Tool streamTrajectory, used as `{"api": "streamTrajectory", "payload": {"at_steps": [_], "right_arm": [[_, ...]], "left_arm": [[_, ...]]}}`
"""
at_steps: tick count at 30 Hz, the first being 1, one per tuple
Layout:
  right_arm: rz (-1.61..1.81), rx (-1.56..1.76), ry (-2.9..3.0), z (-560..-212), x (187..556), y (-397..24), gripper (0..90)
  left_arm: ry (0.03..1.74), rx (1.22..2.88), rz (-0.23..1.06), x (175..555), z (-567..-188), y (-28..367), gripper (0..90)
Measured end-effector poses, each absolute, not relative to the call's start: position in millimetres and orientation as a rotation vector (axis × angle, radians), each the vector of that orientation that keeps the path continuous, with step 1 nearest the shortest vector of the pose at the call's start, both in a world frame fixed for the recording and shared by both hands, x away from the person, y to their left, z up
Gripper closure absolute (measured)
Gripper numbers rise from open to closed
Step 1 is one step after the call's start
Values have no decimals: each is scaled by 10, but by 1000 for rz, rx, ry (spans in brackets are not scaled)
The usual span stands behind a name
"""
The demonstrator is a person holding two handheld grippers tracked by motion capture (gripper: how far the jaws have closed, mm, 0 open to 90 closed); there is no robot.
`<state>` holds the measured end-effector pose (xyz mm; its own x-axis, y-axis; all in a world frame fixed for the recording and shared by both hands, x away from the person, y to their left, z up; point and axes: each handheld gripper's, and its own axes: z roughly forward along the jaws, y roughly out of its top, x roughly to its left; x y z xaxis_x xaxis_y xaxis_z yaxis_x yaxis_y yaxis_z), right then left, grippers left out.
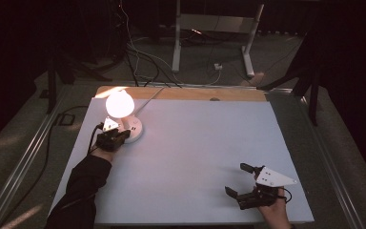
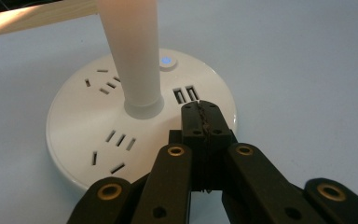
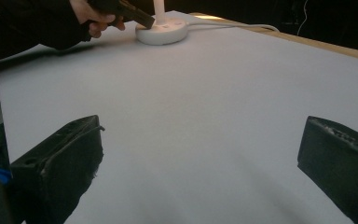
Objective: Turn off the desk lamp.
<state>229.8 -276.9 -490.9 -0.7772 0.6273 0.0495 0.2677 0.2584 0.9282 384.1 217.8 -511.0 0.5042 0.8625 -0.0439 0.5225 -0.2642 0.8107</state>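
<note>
A white lamp with a lit globe stands at the table's back left. Its round base has socket slots, two USB ports and a small blue-lit button; the stem rises from the middle. My left gripper is shut with nothing between its jaws, and its tips rest over the base just in front of the USB ports. In the high view it sits against the base's near side. My right gripper lies open and empty near the front right, jaws wide apart.
The white tabletop has a wooden strip along its back edge. The lamp's white cable runs off the back. Cables, a white frame and dark stands are on the floor beyond the table.
</note>
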Motion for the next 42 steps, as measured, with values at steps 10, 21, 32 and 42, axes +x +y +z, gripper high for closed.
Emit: {"api": "streamTrajectory", "payload": {"at_steps": [10,21,32,42], "right_arm": [[1528,822,2203,-4908,2299,-2775,0],[1529,823,2201,-4907,2300,-2779,0],[1531,824,2200,-4906,2299,-2782,0],[1530,826,2202,-4908,2299,-2779,0]], "left_arm": [[1119,1872,556,3815,-4935,2190,900],[1137,1888,541,3832,-5023,2189,900],[1142,1909,535,3840,-5086,2186,900],[1137,1928,532,3850,-5126,2178,900]]}}
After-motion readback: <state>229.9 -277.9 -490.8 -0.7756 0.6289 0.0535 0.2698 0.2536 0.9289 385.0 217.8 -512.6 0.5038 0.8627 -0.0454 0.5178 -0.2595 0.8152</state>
